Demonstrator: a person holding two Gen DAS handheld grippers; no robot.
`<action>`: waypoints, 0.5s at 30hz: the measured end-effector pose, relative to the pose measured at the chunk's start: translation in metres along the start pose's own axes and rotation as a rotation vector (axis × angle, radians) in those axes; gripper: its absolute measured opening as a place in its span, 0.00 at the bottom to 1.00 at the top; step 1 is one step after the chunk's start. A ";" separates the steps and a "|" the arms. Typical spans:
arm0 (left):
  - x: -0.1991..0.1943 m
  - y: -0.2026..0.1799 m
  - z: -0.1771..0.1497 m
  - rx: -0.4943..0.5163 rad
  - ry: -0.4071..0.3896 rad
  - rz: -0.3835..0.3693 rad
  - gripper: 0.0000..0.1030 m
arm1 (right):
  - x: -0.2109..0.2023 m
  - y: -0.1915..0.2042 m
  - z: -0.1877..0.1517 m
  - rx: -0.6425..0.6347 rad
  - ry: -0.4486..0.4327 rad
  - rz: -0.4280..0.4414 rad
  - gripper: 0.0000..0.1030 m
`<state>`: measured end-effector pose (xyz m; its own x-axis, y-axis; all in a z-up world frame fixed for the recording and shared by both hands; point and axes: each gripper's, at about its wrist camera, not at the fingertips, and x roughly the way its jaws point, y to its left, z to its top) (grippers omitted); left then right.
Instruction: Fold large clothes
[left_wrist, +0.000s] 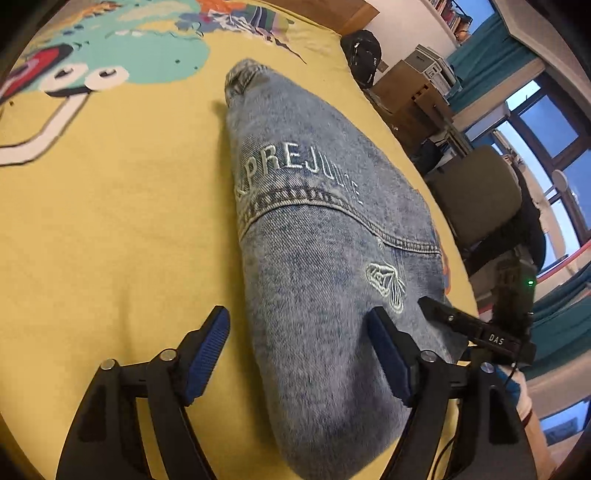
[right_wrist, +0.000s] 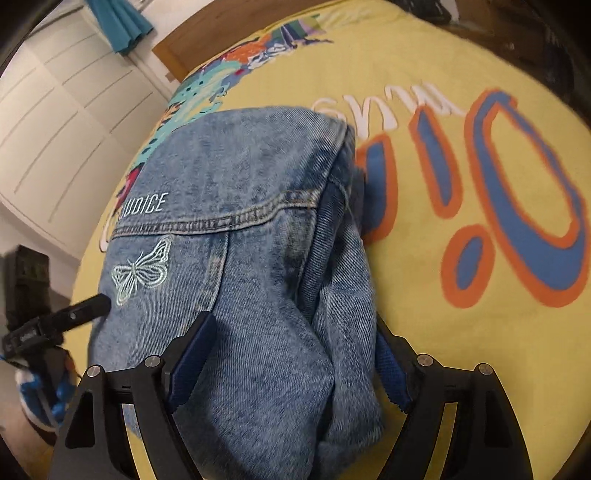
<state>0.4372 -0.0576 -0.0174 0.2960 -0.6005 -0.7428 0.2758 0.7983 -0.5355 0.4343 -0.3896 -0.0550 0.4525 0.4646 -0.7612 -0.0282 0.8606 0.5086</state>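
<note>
Left wrist: tool (left_wrist: 297, 354) open over denim jacket (left_wrist: 317, 229).

White stitched letters on the denim jacket (left_wrist: 332, 229) at mid frame read "PREJUDICE", seen as "UDICE" in the right wrist view. At lower right, the other gripper (left_wrist: 480, 332) bears "DAS".

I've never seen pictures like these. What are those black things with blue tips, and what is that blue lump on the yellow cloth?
Those are two claws, and a person holds one in each hand. A small camera sits on each, looking along its fingers. One picture comes from the left claw, the other from the right claw. The blue lump is a folded denim jacket with a stitched butterfly, lying on a yellow bedspread. Both claws are open, straddling the jacket's near end; neither is squeezing it.
</note>
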 end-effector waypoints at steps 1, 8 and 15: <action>0.003 0.002 0.001 -0.003 0.006 -0.010 0.74 | 0.003 -0.003 0.000 0.011 0.011 0.014 0.79; 0.018 0.014 0.012 -0.039 0.043 -0.099 0.81 | 0.015 -0.013 0.004 0.029 0.039 0.132 0.59; 0.019 0.032 0.021 -0.084 0.044 -0.202 0.74 | 0.025 -0.038 0.000 0.122 0.066 0.249 0.55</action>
<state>0.4707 -0.0443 -0.0407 0.2015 -0.7472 -0.6333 0.2474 0.6645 -0.7052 0.4464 -0.4107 -0.0930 0.3863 0.6746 -0.6291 -0.0222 0.6886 0.7248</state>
